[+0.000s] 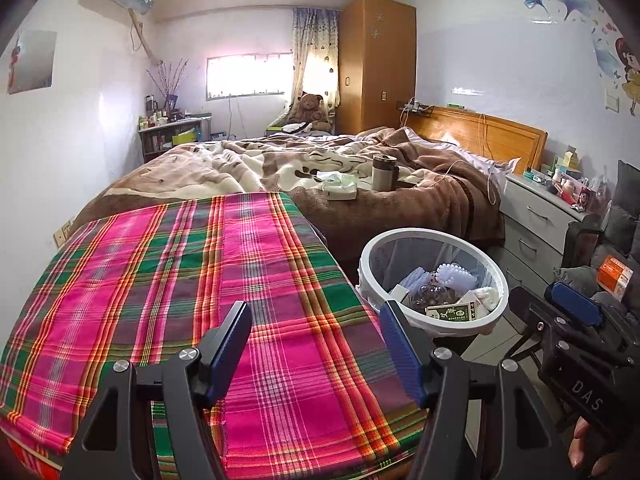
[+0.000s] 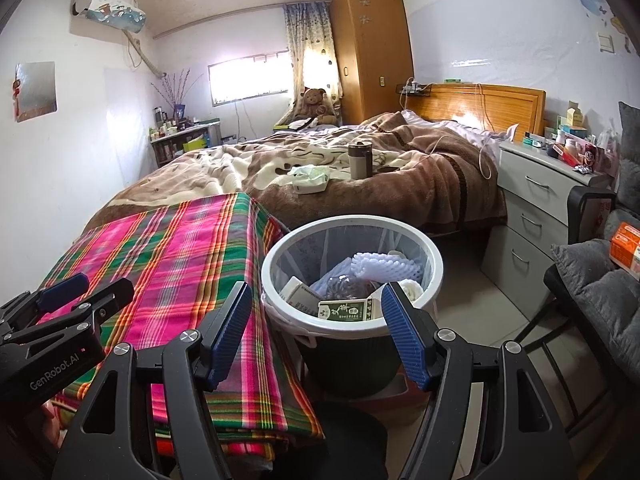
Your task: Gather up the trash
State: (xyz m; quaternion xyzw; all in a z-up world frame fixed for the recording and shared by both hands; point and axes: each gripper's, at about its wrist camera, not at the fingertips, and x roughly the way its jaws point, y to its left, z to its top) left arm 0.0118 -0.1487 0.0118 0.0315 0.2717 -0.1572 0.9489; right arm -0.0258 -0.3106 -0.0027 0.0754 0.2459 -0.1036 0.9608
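Both claws gape empty; the crumpled tissue wad lies on the bed beyond the bin, straight ahead of the right claw, nearer than the left claw.

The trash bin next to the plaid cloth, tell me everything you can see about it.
The trash bin is round, with a white rim ring clamping a thin clear liner over a dark body. It stands upright on the floor between the plaid-covered surface and the bed, its rim close against the cloth's edge. It is partly full: a green and white carton on top, a white foam fruit net, a crumpled clear plastic piece, another small box and white paper. Neither hand-held gripper touches it; both are open and empty.
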